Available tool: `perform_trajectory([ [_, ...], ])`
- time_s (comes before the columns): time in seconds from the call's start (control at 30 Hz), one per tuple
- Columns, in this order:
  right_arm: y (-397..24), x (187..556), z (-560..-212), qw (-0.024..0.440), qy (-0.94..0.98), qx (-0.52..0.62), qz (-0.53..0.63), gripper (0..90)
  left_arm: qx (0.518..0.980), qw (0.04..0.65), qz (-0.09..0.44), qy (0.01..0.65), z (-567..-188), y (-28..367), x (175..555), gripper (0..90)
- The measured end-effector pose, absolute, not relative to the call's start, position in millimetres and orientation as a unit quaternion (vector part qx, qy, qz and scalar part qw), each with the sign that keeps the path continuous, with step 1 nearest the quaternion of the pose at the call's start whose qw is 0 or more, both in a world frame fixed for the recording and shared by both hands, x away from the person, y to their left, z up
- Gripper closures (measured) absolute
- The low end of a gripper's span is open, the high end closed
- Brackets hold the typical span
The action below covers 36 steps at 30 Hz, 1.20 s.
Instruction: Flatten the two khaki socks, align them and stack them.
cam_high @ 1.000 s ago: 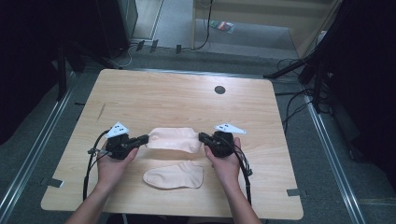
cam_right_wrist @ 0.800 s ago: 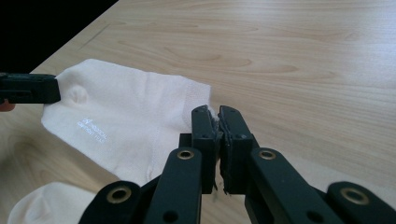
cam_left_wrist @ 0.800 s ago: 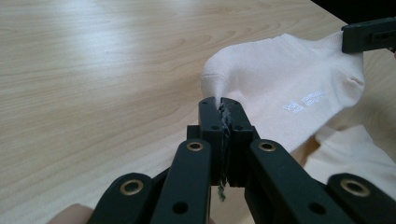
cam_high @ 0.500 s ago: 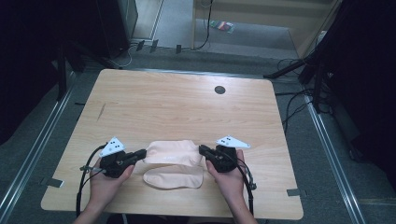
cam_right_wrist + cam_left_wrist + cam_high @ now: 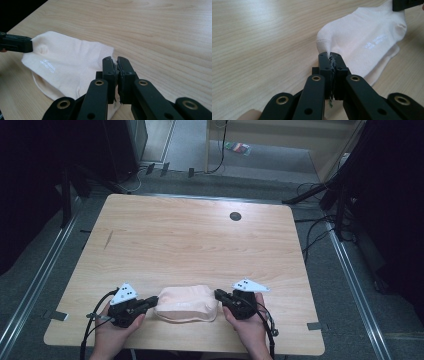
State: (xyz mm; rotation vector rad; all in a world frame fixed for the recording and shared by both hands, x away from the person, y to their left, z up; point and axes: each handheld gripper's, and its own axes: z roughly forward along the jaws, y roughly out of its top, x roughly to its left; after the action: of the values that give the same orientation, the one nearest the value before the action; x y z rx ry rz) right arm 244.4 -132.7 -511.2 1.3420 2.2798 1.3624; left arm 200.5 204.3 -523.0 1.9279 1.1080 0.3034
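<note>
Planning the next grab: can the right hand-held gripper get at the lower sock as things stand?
Probably not directly: the right hand-held gripper is shut on the top sock, which lies over the lower sock; just an edge peeks out.

A lower sock (image 5: 384,66) lies mostly hidden under the top sock (image 5: 186,301) — its printed lettering too small to read.

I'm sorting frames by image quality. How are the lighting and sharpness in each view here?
High view: the table is evenly lit, the surroundings fall to near black, and the sock looks soft. Left gripper view: the sock is bright and its printed lettering is blurred, while the jaws are crisp. Right gripper view: soft sheen on the wood, dark upper-left corner.
</note>
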Motion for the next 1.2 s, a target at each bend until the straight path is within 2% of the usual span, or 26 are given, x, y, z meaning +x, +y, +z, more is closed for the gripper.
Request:
perform_trajectory([
  [0.17, -132.2, 243.0, -521.1, 0.082, 0.766, 0.452, 0.45, 86.3, 0.797, 0.402, 0.141, 0.428, -527.9, 197.9, 190.2, 90.0],
  [0.5, -127.1, 240.9, -531.0, 0.074, 0.779, 0.451, 0.43, 86.3, 0.817, 0.373, 0.126, 0.421, -538.8, 195.2, 194.4, 89.8],
  [0.67, -123.5, 240.0, -537.8, 0.075, 0.786, 0.452, 0.415, 86.2, 0.824, 0.359, 0.146, 0.413, -541.7, 190.2, 194.7, 89.6],
  [0.77, -123.9, 240.8, -541.6, 0.076, 0.789, 0.457, 0.403, 86.1, 0.833, 0.343, 0.175, 0.397, -542.8, 183.8, 195.5, 89.6],
  [1.03, -126.0, 241.5, -544.2, 0.098, 0.779, 0.477, 0.394, 86.3, 0.826, 0.336, 0.209, 0.401, -545.4, 178.3, 210.7, 89.6],
  [1.2, -124.8, 242.1, -544.7, 0.109, 0.778, 0.478, 0.393, 86.2, 0.816, 0.353, 0.194, 0.415, -546.6, 182.8, 216.1, 89.1],
])
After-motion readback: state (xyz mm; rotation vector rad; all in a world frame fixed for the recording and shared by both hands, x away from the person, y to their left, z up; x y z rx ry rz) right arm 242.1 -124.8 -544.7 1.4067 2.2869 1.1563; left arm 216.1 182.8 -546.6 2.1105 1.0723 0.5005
